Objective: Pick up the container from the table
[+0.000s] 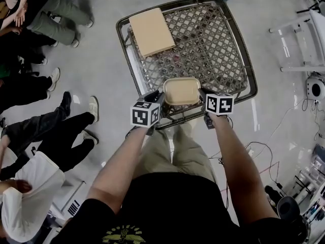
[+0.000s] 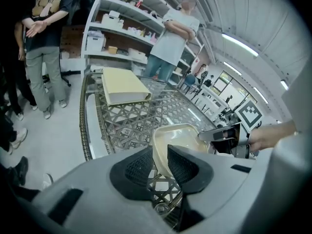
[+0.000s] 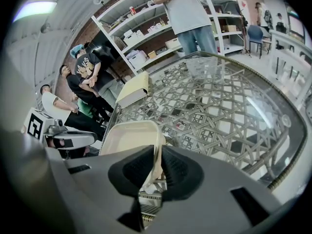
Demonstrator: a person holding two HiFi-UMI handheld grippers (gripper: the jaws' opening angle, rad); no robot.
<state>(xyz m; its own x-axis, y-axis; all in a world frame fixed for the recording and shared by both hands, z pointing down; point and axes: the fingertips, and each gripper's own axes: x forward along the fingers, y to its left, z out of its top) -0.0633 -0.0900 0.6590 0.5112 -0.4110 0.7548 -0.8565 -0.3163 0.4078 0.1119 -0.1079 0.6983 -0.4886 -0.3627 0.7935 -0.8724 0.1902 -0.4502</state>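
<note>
A shallow beige container (image 1: pixel 181 90) hangs just above the near edge of the glass-topped lattice table (image 1: pixel 213 44), held from both sides. My left gripper (image 1: pixel 157 99) is shut on the container's left rim (image 2: pixel 161 155). My right gripper (image 1: pixel 202 98) is shut on its right rim (image 3: pixel 155 152). The container (image 2: pixel 183 135) looks empty, and its thin wall (image 3: pixel 131 135) runs between each pair of black pads. The right gripper's marker cube (image 2: pixel 253 113) shows across the container in the left gripper view.
A tan closed box (image 1: pixel 151 32) lies on the table's far left corner. Several people stand or sit on the floor at the left (image 1: pixel 45 100), another stands beyond the table (image 2: pixel 170 33). Shelving (image 3: pixel 146 28) lines the back wall. Cables (image 1: pixel 264 151) lie on the floor at the right.
</note>
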